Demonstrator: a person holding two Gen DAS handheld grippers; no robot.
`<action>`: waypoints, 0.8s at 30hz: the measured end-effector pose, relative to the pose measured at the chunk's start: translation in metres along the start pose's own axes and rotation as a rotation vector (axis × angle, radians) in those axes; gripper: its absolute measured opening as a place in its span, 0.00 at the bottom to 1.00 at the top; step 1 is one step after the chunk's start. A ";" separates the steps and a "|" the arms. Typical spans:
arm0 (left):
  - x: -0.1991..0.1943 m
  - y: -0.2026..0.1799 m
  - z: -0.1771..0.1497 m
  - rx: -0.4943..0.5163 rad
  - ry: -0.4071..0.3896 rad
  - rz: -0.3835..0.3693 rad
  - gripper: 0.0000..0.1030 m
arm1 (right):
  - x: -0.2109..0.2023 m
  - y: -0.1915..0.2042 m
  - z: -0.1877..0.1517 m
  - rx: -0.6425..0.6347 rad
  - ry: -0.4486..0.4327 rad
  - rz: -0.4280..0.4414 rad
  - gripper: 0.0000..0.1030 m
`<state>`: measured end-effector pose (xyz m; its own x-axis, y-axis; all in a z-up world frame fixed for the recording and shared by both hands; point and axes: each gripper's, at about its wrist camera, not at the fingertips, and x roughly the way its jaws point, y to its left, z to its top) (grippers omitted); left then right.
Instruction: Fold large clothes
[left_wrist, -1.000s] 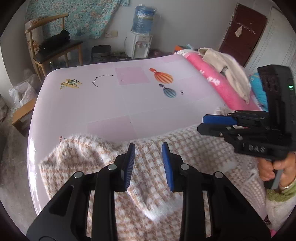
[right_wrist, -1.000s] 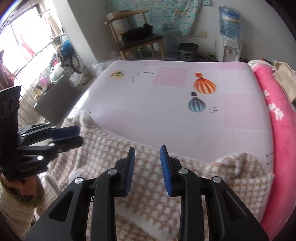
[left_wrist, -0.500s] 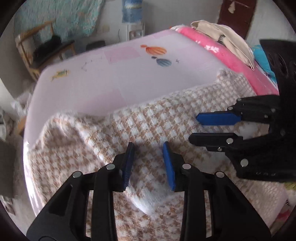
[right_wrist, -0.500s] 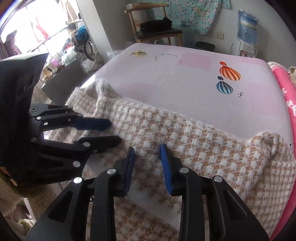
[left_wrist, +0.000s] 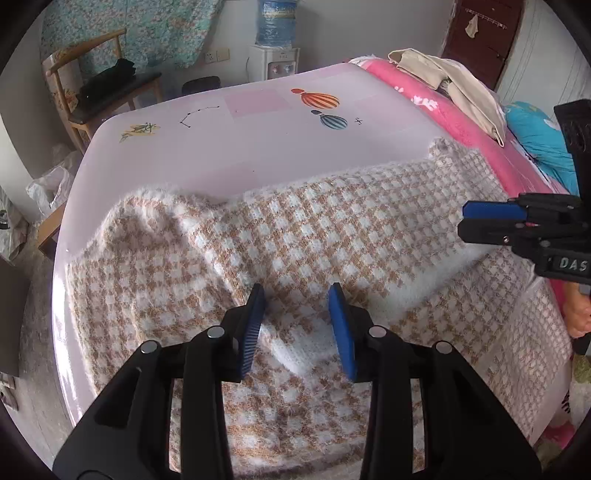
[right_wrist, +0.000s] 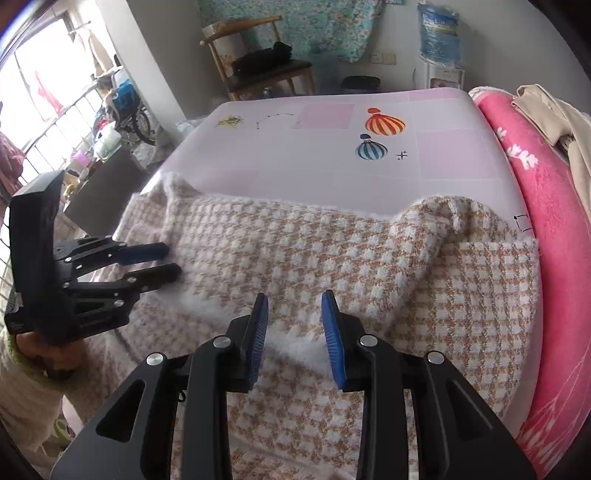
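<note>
A large fuzzy knit garment in a tan and white check lies spread over the near part of a pink bed, with a folded layer on top. It also shows in the right wrist view. My left gripper is open and empty just above the garment's folded white edge. My right gripper is open and empty above the same fold. Each gripper shows in the other's view: the right one at the right, the left one at the left, both with jaws parted.
A rolled pink blanket with beige clothes on it runs along the bed's right side. A wooden chair, a water dispenser and a rice cooker stand beyond the bed's far end.
Both grippers have moved back toward the near edge and apart from each other. The garment now lies flatter with its far edge further up the bed.
</note>
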<state>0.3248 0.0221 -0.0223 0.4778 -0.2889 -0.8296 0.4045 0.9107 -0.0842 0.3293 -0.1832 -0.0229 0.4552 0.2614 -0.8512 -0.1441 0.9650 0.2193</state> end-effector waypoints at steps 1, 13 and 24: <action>0.000 0.001 0.000 -0.011 -0.003 -0.003 0.34 | 0.009 -0.001 -0.005 -0.017 0.010 -0.009 0.30; -0.084 0.011 -0.044 -0.136 -0.066 0.049 0.58 | -0.079 0.022 -0.066 0.058 -0.076 0.016 0.70; -0.148 0.028 -0.153 -0.310 -0.119 0.134 0.63 | -0.086 0.063 -0.145 0.006 -0.038 0.092 0.75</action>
<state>0.1459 0.1356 0.0138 0.6056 -0.1762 -0.7760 0.0849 0.9839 -0.1572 0.1535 -0.1480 -0.0048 0.4731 0.3493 -0.8088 -0.1815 0.9370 0.2985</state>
